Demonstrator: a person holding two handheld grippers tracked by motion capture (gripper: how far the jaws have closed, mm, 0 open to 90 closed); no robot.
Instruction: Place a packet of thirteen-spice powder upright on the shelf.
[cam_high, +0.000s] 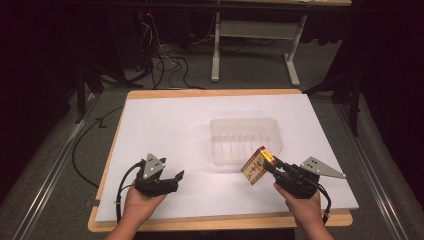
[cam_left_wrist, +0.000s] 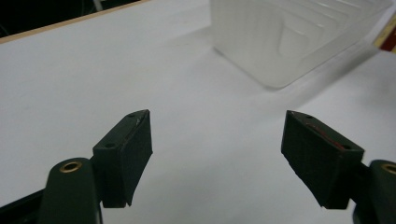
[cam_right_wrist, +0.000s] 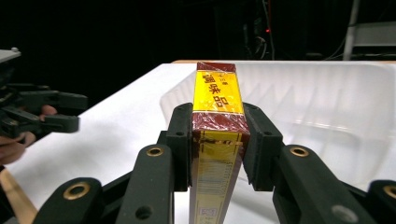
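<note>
My right gripper (cam_high: 270, 166) is shut on a flat box with a dark red and yellow wrapper (cam_high: 256, 166), held on edge just off the near right corner of a clear plastic tub (cam_high: 246, 139). In the right gripper view both pads clamp the box (cam_right_wrist: 217, 121) by its narrow sides, with the tub (cam_right_wrist: 327, 102) behind it. My left gripper (cam_high: 178, 176) rests low over the white sheet at the front left, jaws open and nothing between them. The left gripper view looks across bare sheet between its fingertips (cam_left_wrist: 133, 140) toward the tub (cam_left_wrist: 289, 37).
A white sheet (cam_high: 165, 125) covers the wooden table, whose edge (cam_high: 220, 221) shows along the front. Cables (cam_high: 85, 150) trail off the left side. Beyond the table stand a white frame's legs (cam_high: 216, 55) and tangled wires on the floor.
</note>
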